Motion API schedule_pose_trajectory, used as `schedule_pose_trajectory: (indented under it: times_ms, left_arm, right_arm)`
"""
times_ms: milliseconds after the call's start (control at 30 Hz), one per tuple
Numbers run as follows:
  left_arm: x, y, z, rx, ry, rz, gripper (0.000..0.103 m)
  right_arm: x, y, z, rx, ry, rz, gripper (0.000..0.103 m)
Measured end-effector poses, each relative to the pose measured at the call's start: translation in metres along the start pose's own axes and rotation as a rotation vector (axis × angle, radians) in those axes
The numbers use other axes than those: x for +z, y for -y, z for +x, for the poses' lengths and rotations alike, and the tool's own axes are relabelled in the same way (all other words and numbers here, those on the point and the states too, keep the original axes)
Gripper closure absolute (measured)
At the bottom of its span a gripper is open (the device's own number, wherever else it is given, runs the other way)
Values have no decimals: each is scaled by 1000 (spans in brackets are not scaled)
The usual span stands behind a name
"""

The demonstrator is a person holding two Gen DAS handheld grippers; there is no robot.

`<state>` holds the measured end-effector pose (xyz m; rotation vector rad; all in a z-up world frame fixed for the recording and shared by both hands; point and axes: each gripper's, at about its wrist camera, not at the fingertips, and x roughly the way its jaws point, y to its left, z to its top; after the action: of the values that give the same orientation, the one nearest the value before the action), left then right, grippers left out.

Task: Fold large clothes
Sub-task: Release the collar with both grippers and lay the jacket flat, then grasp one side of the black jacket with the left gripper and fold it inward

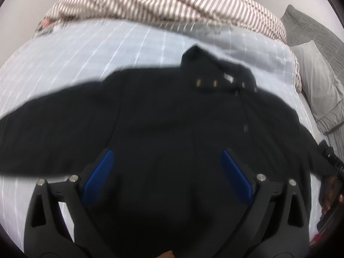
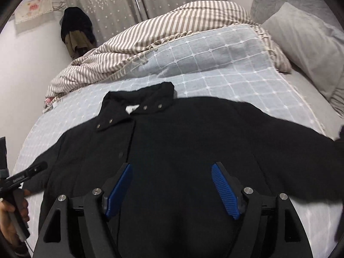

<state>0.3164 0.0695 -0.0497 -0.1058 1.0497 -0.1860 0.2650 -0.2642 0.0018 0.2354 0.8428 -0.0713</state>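
A large black jacket (image 1: 172, 116) lies spread front-up on the bed, collar with metal snaps (image 1: 217, 73) at the far end and sleeves out to both sides. It also shows in the right wrist view (image 2: 182, 133), collar (image 2: 137, 103) towards the upper left. My left gripper (image 1: 167, 152) is open, its blue pads wide apart above the jacket's lower body, holding nothing. My right gripper (image 2: 171, 165) is open and empty above the jacket's lower body. The left view is blurred.
The bed has a light blue checked cover (image 2: 225, 64). A brown-striped duvet (image 2: 172, 23) is bunched at the far side. Grey pillows (image 2: 301, 34) lie at the right. The other gripper's handle and hand (image 2: 15, 197) show at the left edge. Dark clothes (image 2: 75, 30) hang by the curtain.
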Motion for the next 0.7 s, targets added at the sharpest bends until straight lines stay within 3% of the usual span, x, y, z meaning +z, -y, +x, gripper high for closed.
schedule_pose_trajectory:
  times_ms: [167, 367, 567, 700]
  left_arm:
    - [-54, -34, -37, -41, -15, -124, 4]
    - [-96, -79, -56, -71, -1, -239, 4]
    - [-114, -145, -46, 0, 29, -399, 4]
    - [-115, -189, -39, 6, 103, -513, 4]
  right_arm:
    - [-41, 5, -42, -12, -20, 17, 20]
    - [-91, 3, -60, -41, -54, 26, 19]
    - [-112, -9, -38, 14, -132, 7, 19]
    - [-119, -17, -27, 30, -169, -28, 19]
